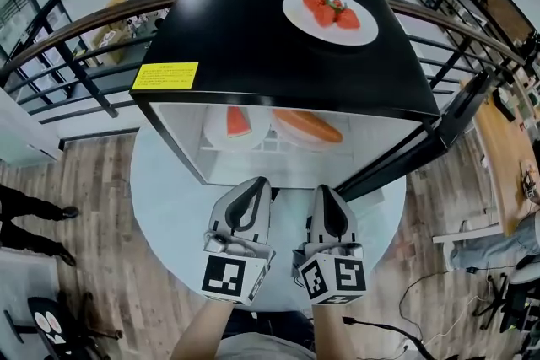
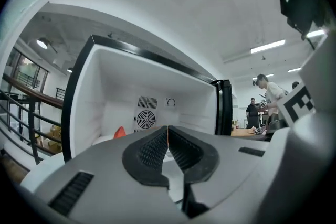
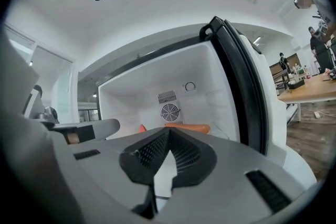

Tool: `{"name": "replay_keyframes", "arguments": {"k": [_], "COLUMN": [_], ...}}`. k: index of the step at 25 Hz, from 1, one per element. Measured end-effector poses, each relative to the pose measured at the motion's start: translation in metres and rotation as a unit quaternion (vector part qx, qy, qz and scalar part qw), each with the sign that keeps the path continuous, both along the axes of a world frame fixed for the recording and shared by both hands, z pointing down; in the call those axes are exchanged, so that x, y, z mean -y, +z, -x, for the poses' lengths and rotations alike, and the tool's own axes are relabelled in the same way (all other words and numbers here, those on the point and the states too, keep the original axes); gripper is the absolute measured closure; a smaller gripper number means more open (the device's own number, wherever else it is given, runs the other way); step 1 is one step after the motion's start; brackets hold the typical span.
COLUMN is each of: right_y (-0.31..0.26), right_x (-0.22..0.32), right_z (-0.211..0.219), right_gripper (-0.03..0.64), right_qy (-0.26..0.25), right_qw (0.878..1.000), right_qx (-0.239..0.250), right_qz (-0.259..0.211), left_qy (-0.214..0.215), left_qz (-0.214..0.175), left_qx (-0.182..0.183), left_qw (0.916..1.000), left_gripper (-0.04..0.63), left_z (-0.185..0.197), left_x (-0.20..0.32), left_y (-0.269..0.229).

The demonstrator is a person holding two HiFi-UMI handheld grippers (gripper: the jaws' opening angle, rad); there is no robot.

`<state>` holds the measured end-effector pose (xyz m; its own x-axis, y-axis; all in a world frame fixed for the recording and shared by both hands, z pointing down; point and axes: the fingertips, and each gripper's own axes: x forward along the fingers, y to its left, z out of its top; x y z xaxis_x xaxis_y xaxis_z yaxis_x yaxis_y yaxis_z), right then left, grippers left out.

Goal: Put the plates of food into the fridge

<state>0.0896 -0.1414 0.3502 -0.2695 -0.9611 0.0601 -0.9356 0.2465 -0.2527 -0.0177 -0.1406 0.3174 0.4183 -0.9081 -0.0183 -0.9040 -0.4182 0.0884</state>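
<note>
A black mini fridge [image 1: 253, 38] stands open on a round white table [image 1: 173, 206]. On its roof rests a white plate of red food pieces [image 1: 330, 16]. Inside, a plate with a red-orange slice [image 1: 238, 122] lies left of a plate with a long orange food [image 1: 308, 127]. My left gripper [image 1: 257, 183] and right gripper [image 1: 326, 191] hover side by side just before the opening, both shut and empty. In the left gripper view the shut left gripper [image 2: 167, 129] faces the slice [image 2: 120, 132]. In the right gripper view the right gripper [image 3: 168, 130] points at the orange food [image 3: 189, 127].
The fridge door [image 1: 422, 143] hangs open to the right, seen as a black edge [image 3: 236, 76] in the right gripper view. A curved railing [image 1: 76, 55] runs behind the table. A person's feet [image 1: 51, 232] stand on the wood floor at left. People stand at desks [image 2: 265, 99] far right.
</note>
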Motion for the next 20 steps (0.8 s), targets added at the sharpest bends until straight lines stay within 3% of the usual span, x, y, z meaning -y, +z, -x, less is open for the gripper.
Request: {"name": "replay_keyframes", "arguments": {"k": [15, 20], "right_y": [-0.037, -0.073], "right_x": [-0.037, -0.034], "right_z": [0.022, 0.035], "right_gripper": [0.603, 0.604], "right_qy": [-0.023, -0.065], "right_qw": [0.998, 0.995], "right_qx": [-0.006, 0.044], "right_qz": [-0.050, -0.059], "left_qy": [-0.020, -0.014], "left_qz": [-0.043, -0.043], "left_qx": [-0.010, -0.032], "left_qw": [0.9988, 0.9984], "left_gripper": [0.586, 0.586], "left_z": [0.014, 0.029], "left_x": [-0.036, -0.033], "left_y": [-0.037, -0.063]}}
